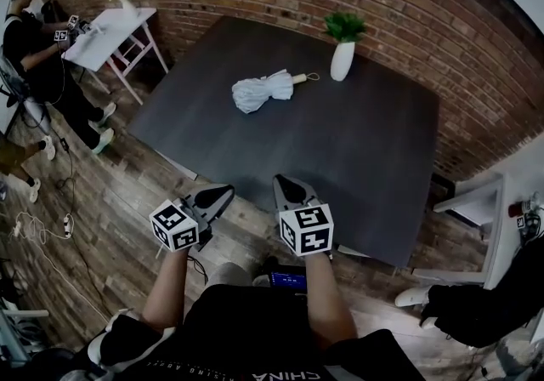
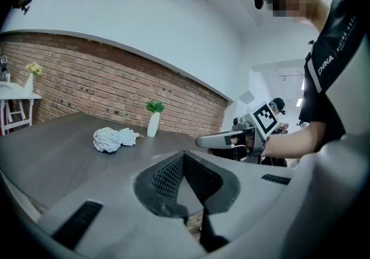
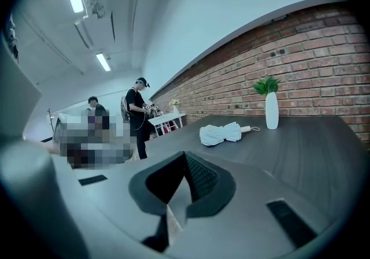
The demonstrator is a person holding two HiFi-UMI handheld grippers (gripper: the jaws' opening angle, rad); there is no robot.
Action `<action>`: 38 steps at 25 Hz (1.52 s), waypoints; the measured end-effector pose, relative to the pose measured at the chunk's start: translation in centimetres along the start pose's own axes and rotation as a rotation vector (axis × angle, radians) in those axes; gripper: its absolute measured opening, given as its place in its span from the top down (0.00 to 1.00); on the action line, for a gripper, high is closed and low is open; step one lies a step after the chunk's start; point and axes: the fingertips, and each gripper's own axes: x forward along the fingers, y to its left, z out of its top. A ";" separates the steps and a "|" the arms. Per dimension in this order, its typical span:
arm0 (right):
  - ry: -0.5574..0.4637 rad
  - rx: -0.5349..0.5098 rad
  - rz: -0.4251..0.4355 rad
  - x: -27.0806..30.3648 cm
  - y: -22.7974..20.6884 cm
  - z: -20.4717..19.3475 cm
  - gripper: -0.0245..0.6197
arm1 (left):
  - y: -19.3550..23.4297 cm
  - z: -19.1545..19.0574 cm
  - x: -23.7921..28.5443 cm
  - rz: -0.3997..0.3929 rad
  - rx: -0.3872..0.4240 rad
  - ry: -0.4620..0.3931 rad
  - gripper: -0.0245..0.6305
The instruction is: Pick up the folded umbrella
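The folded umbrella (image 1: 262,90) is seen lying on the dark table (image 1: 357,150) near the vase (image 1: 342,60), while the left gripper (image 1: 214,197) and right gripper (image 1: 289,190) are held by the near edge, well apart from it, jaws closed and seemingly empty.

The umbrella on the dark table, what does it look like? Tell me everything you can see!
The folded umbrella is white or very pale, its soft cloth bunched in loose, crumpled folds. A short, light-coloured handle sticks out of one end, with a thin loop cord at its tip. It lies on its side on the dark table, in the far half, with the handle pointing toward the white vase but not touching it. Only the table touches it.
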 end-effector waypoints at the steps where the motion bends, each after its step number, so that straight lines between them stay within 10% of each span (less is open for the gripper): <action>1: 0.004 0.002 0.000 0.3 -0.2 -0.1 0.95 | 0.3 -0.1 0.2 0.003 -0.004 0.001 0.96; 14: 0.025 0.016 -0.072 6.5 -3.5 2.2 0.95 | 8.4 1.0 3.7 -0.060 -0.070 0.000 0.96; 38: -0.012 0.097 -0.313 20.5 -4.8 10.3 0.95 | 23.8 9.3 8.6 -0.413 -0.056 0.055 0.96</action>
